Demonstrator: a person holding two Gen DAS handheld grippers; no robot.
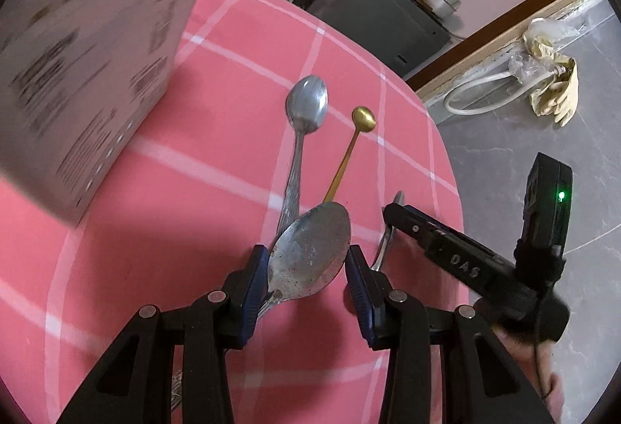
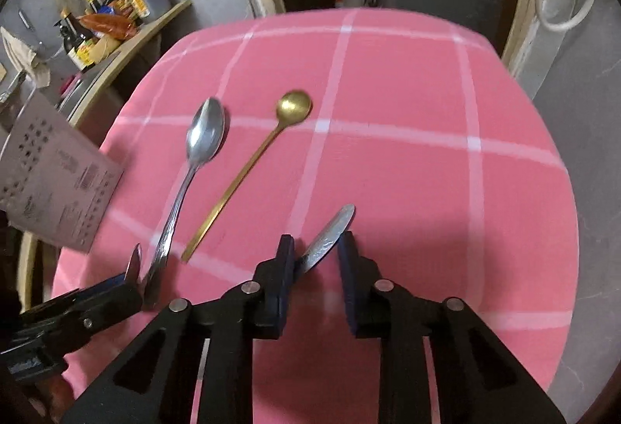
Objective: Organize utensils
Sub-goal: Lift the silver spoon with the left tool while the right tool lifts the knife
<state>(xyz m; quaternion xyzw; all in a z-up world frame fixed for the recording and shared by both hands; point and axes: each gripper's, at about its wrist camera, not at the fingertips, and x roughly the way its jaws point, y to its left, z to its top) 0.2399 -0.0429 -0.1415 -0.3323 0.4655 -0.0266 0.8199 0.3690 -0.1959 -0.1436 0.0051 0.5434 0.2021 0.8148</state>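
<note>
In the left wrist view, two spoons lie side by side on the pink checked cloth [image 1: 217,113]: a steel spoon [image 1: 304,121] and a thin gold spoon [image 1: 359,129], bowls toward 12 o'clock. This looks like the sorted row, so I judge the task about half done. The left gripper [image 1: 308,265] is partly open around the bowl of a large worn spoon [image 1: 310,249], both pads against its edges. At 3 o'clock the right gripper [image 1: 392,210] comes in with another spoon.

In the right wrist view, the right gripper [image 2: 316,249] is narrowly open, with an engraved handle [image 2: 330,234] slanting between its jaws; I cannot tell if the pads press it. The row lies at 11 o'clock, well apart. The left gripper [image 2: 128,278] is at 9 o'clock.
</note>
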